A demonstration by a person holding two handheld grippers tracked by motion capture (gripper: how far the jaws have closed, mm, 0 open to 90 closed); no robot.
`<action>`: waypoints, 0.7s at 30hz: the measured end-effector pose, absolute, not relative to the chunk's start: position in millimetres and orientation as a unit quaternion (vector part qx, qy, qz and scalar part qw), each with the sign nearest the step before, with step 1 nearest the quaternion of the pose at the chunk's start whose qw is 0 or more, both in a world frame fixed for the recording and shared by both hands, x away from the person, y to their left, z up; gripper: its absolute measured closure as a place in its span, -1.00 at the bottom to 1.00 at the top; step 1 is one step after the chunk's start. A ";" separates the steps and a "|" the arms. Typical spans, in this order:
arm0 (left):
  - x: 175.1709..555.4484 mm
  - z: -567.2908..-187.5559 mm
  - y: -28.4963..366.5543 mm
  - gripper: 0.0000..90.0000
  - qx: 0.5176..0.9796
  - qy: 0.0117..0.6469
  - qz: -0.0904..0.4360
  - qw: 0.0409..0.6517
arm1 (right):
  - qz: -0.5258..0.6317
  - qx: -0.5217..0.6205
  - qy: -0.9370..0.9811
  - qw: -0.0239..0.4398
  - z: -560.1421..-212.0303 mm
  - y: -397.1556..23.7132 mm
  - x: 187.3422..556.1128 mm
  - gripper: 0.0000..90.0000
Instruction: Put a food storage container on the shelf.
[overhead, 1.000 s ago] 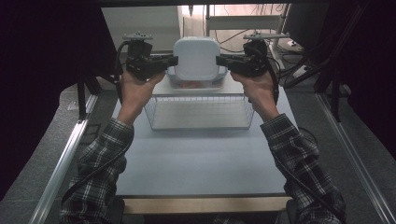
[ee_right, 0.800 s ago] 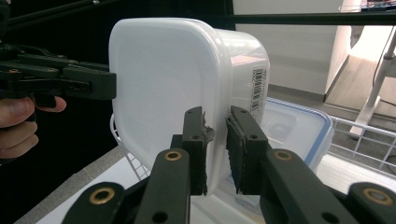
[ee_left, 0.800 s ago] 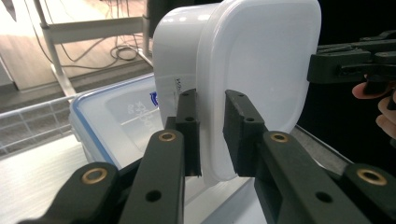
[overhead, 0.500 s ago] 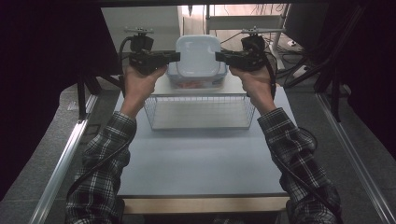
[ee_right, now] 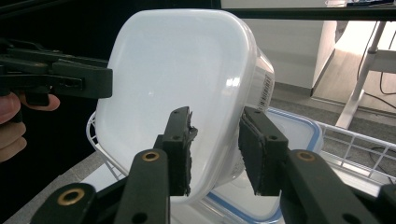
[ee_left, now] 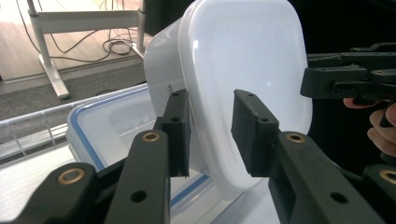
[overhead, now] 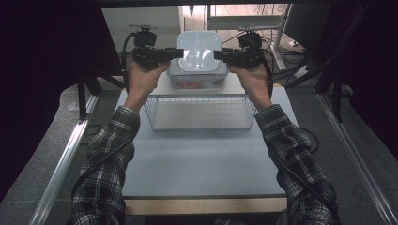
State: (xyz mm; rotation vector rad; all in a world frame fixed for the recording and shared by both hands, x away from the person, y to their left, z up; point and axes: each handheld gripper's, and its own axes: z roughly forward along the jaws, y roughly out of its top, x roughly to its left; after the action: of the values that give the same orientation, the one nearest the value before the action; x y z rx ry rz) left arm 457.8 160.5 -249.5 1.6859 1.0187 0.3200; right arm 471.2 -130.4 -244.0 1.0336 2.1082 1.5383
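A white plastic tub [overhead: 197, 50] with a closed lid hangs tipped on its side above the back of the table, its lid facing me. My left gripper [overhead: 177, 53] is shut on the tub's left rim, and my right gripper [overhead: 218, 55] is shut on the right rim. In the left gripper view the black jaws [ee_left: 210, 133] pinch the edge of the tub [ee_left: 243, 79], with the right gripper [ee_left: 327, 81] across from it. In the right gripper view the jaws [ee_right: 215, 149] clamp the other edge of the tub [ee_right: 177, 79], and the left gripper [ee_right: 84, 81] is opposite.
Under the tub sits a second container with a blue-trimmed lid [ee_left: 102, 121] and reddish contents [overhead: 197, 85]. A wire basket [overhead: 199, 112] stands in front of it on the grey table [overhead: 197, 159]. Desk legs and cables lie beyond the table's far edge.
Both hands have carried the tub a little higher and farther from me, and its lid now faces the camera more squarely.
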 end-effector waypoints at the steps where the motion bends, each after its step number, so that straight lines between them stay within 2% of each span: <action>1: 458.6 -249.4 160.3 0.48 0.710 0.428 0.134 0.542 | 0.541 0.364 0.740 0.165 -244.1 -130.4 472.9 0.41; 5: 462.4 -252.1 156.5 0.35 0.716 0.430 0.153 0.528 | 0.538 0.371 0.739 0.163 -244.1 -128.6 477.1 0.31; 11: 468.4 -254.9 157.1 0.24 0.707 0.436 0.155 0.536 | 0.545 0.388 0.726 0.161 -247.2 -127.8 482.8 0.20; 13: 469.7 -254.8 156.4 0.21 0.706 0.438 0.159 0.534 | 0.538 0.389 0.725 0.182 -246.3 -125.7 483.4 0.20; 21: 472.5 -252.5 154.9 0.14 0.708 0.439 0.171 0.526 | 0.527 0.389 0.725 0.212 -242.8 -117.1 490.7 0.34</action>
State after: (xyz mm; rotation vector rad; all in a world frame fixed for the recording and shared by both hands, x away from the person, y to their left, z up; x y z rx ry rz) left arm 472.5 154.9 -252.5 1.6932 1.0500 0.4081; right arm 490.7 -117.1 -242.8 1.0818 2.0151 1.4628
